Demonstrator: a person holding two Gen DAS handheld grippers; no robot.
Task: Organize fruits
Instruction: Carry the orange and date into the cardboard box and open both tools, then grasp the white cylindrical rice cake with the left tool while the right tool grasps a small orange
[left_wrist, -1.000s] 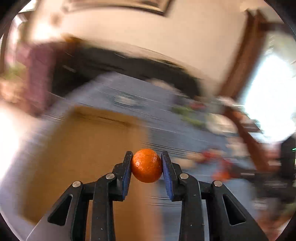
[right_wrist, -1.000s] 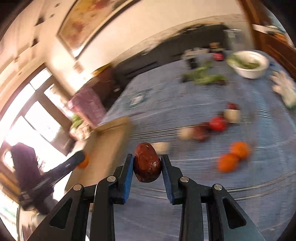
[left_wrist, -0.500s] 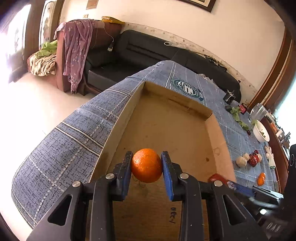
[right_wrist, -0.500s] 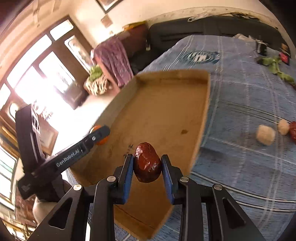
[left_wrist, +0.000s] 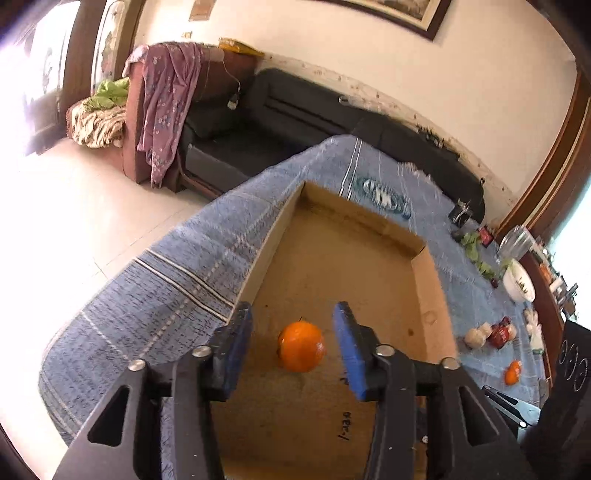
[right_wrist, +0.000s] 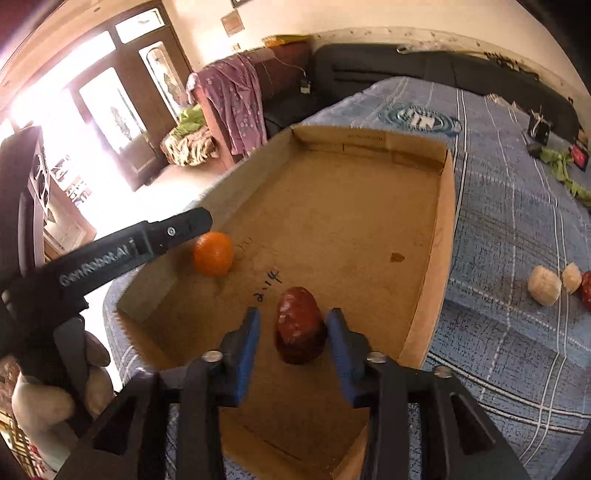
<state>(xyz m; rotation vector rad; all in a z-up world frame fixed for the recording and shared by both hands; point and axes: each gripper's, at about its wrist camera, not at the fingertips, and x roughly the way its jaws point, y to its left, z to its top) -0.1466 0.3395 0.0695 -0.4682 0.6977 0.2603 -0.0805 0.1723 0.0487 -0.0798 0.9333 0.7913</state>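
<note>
Above the cardboard box (right_wrist: 369, 229) on the blue-clothed bench (right_wrist: 517, 236), the left gripper (left_wrist: 293, 354) and right gripper (right_wrist: 291, 341) both stand with fingers spread wide. The orange (left_wrist: 301, 346) sits loose between the left fingers, the reddish-brown fruit (right_wrist: 300, 325) between the right. Motion blur hides whether either fruit touches the box floor.

Your box (right_wrist: 369, 206) floor ahead lies bare; cardboard walls hem both sides. Orange (right_wrist: 213, 253) and left gripper (right_wrist: 192, 225) crowd the near-left corner.
</note>
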